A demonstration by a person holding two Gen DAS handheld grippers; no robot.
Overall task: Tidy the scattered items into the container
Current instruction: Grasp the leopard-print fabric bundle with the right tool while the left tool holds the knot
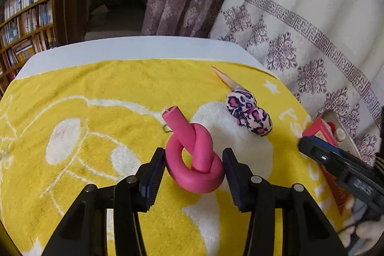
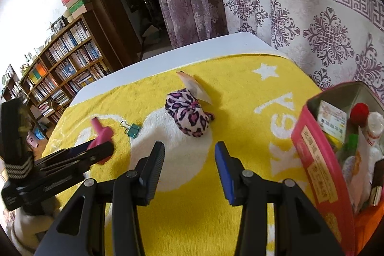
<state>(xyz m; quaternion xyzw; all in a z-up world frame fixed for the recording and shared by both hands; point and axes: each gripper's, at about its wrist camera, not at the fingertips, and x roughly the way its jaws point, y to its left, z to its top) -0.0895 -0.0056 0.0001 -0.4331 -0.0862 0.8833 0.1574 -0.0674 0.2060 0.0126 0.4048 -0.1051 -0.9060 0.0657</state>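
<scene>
- Looking along the left gripper point(image 1: 194, 168), we see a pink foam tube tied in a knot point(image 1: 194, 157) sitting between its two black fingers, and both pads press against the sides of the knot's loop, so we read this as a grip on it.
- The free end of the tube rises up and to the left, away from the fingers, over the yellow towel point(image 1: 96, 78) that covers the white table point(image 1: 120, 49).
- Beyond the knot, a pink leopard-print fabric piece point(image 1: 249, 112) lies on a white patch of the towel, well apart from the left fingers.
- A flat beige paper tag point(image 1: 224, 77) lies just behind the fabric piece, touching or nearly touching it; we cannot tell which.
- From the right wrist view, the right gripper point(image 2: 189, 152) hangs over the towel with its jaws partly apart and nothing between them; the white patch of towel shows in the gap.
- A teal binder clip point(image 2: 132, 128) lies on the towel just beside the tube's end, left of the fabric piece.
- The container, a red tin box point(image 2: 309, 148), stands open at the right edge of the towel, near the right gripper.
- Inside it we can make out a red pompom point(image 2: 359, 111), a white bottle point(image 2: 375, 124) and a printed card point(image 2: 332, 118), among other items too crowded to name.
- A bookshelf point(image 2: 64, 68) and patterned curtains point(image 2: 312, 28) stand behind the table.
</scene>
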